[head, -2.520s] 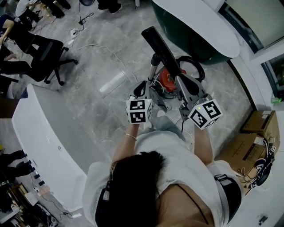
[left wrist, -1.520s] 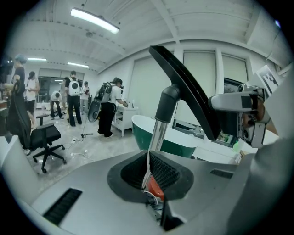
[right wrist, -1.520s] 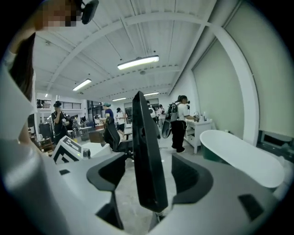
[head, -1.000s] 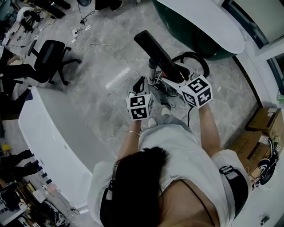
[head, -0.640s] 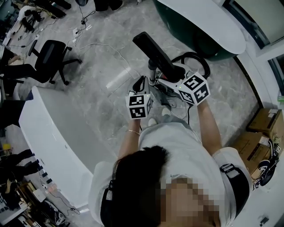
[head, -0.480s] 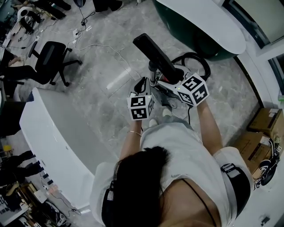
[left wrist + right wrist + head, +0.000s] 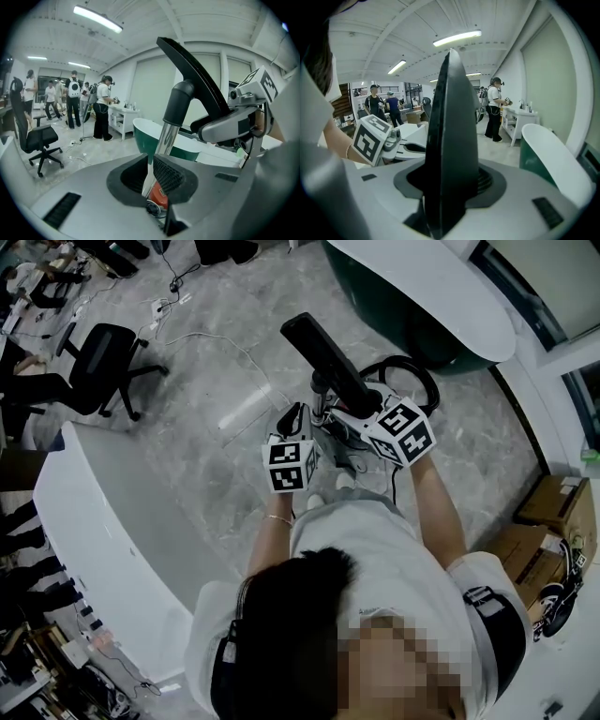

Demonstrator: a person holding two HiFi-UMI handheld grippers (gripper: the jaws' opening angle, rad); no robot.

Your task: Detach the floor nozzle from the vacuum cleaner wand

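I've got 2 grippers, 1 wand and 1 nozzle in front of me. L gripper is clenched on the metal wand, low on the tube, below its black collar. R gripper has the black nozzle upright btwn its jaws. Those jaws have just been closing and the pads look tight on it, so it's grasping the nozzle. Nozzle is still on the wand's top end, slanting up toward far left. 1 red vac body shows under the L jaws. Also 1 office chair far left, 1 green tub far right, 2 boxes near right.
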